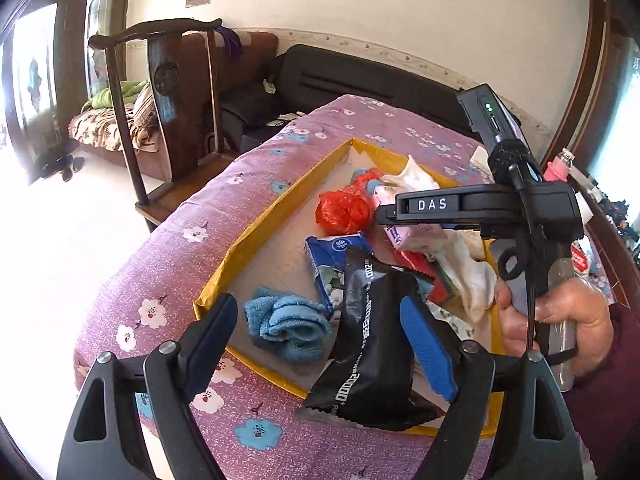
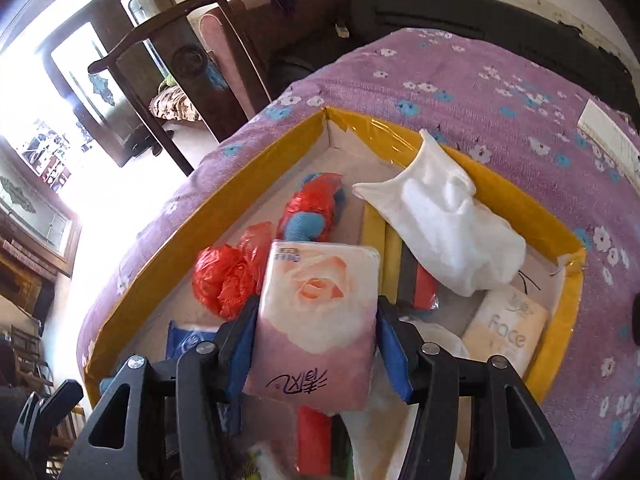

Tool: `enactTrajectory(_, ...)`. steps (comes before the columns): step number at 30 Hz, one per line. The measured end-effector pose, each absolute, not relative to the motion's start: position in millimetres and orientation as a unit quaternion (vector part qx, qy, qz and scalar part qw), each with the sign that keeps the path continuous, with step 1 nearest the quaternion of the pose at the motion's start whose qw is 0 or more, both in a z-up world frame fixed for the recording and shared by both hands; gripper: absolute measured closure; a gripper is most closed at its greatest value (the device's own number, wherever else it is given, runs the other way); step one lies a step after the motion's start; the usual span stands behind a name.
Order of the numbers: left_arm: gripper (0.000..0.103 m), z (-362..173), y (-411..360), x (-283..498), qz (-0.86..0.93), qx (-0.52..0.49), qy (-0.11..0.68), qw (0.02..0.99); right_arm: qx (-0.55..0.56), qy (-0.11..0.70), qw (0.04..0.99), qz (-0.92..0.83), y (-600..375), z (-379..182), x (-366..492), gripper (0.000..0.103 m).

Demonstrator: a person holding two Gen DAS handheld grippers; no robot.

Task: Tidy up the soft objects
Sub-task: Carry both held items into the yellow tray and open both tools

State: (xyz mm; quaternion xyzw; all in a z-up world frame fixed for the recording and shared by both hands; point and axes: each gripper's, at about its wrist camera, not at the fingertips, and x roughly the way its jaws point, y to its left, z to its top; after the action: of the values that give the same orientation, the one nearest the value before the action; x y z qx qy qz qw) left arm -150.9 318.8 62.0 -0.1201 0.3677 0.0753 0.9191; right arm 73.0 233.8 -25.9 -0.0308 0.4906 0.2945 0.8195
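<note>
A shallow yellow-walled box (image 1: 256, 232) lies on a purple flowered cover and holds soft items. My left gripper (image 1: 318, 308) is open over its near end. A black foil packet (image 1: 372, 352) leans on its right finger, and the left finger is well apart from it. A blue towel (image 1: 286, 330) and a blue tissue pack (image 1: 328, 264) lie just beyond. My right gripper (image 2: 318, 308) is shut on a pink rose-print tissue pack (image 2: 320, 312) above the box, near a red plastic bag (image 2: 228, 276) and a white cloth (image 2: 448, 228).
A cream "face" pack (image 2: 508, 328) and red and yellow flat items lie at the box's right end. A dark wooden chair (image 1: 168, 80) and a black sofa (image 1: 360, 80) stand behind the covered surface (image 1: 168, 264). A person's hand (image 1: 568, 320) grips the right handle.
</note>
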Motion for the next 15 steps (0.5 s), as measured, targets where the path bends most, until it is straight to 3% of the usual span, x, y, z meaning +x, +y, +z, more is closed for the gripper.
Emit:
enactTrajectory(6, 0.019, 66, 307, -149, 0.091, -0.091, 0.366, 0.921, -0.036, 0.448, 0.845, 0.290, 205, 5, 55, 0.030)
enactTrajectory(15, 0.018, 84, 266, -155, 0.106, -0.024, 0.355, 0.929, -0.013, 0.418, 0.865, 0.277, 141, 28, 30, 0.028)
